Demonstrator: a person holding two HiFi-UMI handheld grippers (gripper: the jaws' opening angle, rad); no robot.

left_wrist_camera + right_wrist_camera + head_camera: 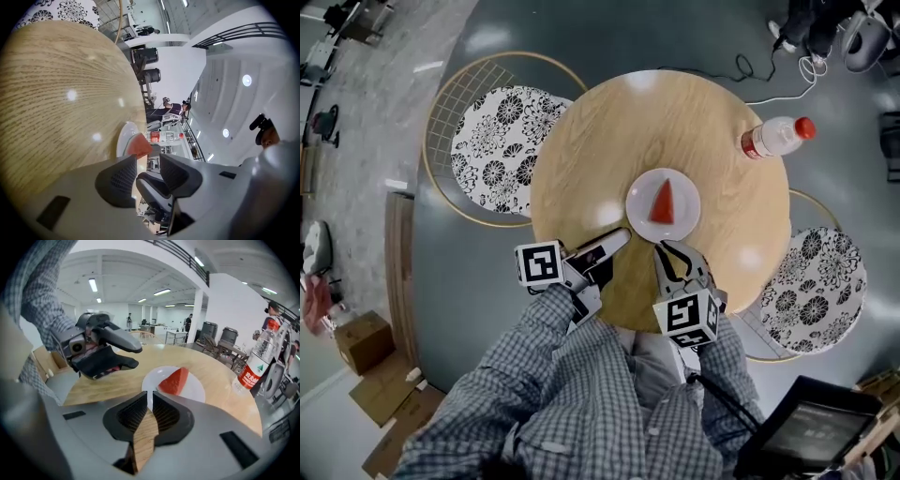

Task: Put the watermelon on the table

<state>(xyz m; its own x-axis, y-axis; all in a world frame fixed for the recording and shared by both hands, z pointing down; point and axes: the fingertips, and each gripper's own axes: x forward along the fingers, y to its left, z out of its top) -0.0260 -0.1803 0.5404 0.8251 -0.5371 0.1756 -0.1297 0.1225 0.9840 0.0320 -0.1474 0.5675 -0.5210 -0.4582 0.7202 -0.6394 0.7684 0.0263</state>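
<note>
We are holding the left tool (pixel 614 246) with jaws apart and empty, and the right tool (pixel 675 251) with jaws nearly together on nothing, over the wooden surface (pixel 609 141). The watermelon (pixel 663 201) is lying on a white plate (pixel 637 202) just ahead of both tools.

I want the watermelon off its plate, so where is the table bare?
The table's left half, from the plate toward the cushion, is bare, as is the far side left of the bottle. The near edge is crowded by the left tongs and right tongs.
</note>
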